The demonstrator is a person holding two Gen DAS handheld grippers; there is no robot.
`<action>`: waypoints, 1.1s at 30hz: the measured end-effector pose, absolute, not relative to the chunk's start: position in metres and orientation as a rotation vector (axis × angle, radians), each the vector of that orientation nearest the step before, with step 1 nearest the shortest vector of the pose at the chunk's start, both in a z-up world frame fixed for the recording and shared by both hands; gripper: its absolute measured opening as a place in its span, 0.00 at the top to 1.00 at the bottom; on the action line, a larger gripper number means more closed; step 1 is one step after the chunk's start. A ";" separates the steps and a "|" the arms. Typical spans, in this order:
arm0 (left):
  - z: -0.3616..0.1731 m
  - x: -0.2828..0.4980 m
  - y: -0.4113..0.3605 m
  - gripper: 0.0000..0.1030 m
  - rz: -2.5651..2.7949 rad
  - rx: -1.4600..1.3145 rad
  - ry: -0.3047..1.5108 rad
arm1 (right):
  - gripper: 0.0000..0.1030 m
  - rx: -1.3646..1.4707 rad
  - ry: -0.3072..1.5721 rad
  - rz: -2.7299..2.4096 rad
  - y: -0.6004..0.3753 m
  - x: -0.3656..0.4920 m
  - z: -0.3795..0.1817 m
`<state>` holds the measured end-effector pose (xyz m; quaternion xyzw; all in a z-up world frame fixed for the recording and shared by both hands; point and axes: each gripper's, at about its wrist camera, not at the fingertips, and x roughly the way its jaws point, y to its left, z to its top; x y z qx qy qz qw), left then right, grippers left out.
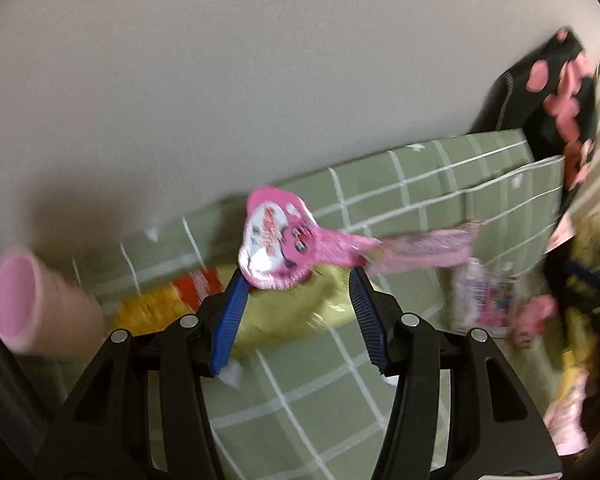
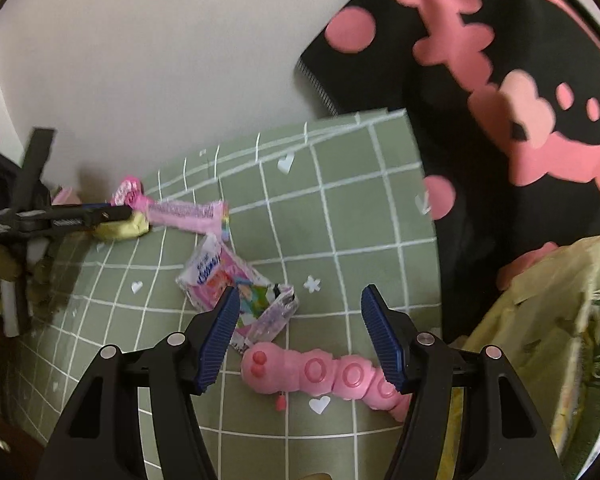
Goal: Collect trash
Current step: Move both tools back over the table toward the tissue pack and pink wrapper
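A pink candy wrapper with a round head (image 1: pixel 278 240) and a long tail (image 2: pixel 180 212) lies on the green checked cloth (image 1: pixel 380 192), over a yellow packet (image 1: pixel 292 312). My left gripper (image 1: pixel 298 272) is open, its blue pads on either side of the yellow packet, just under the wrapper's head; it shows in the right wrist view (image 2: pixel 112 214) at the left. My right gripper (image 2: pixel 300 300) is open and empty above a crumpled pink and white wrapper (image 2: pixel 224 280) and a pink caterpillar toy (image 2: pixel 320 372).
A pink cup (image 1: pixel 32 300) lies on its side at the left. A black cloth with pink shapes (image 2: pixel 500 100) hangs at the right. A pale bag (image 2: pixel 540 340) stands at the right edge. The cloth (image 2: pixel 340 200) meets a pale wall (image 1: pixel 220 80).
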<state>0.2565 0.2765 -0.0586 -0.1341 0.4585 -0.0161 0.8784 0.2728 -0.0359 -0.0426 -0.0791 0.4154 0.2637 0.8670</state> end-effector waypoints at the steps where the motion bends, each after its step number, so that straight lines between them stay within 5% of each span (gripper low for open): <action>1: -0.057 0.251 0.277 0.51 -0.039 -0.307 0.949 | 0.42 -0.167 0.882 0.558 -0.034 0.273 -0.048; 12: -0.053 0.187 0.283 0.51 -0.072 -0.459 0.924 | 0.43 -0.226 0.910 0.669 0.000 0.283 -0.072; 33: -0.033 0.180 0.305 0.48 0.094 -0.367 0.835 | 0.43 -0.453 0.996 0.829 0.073 0.271 -0.102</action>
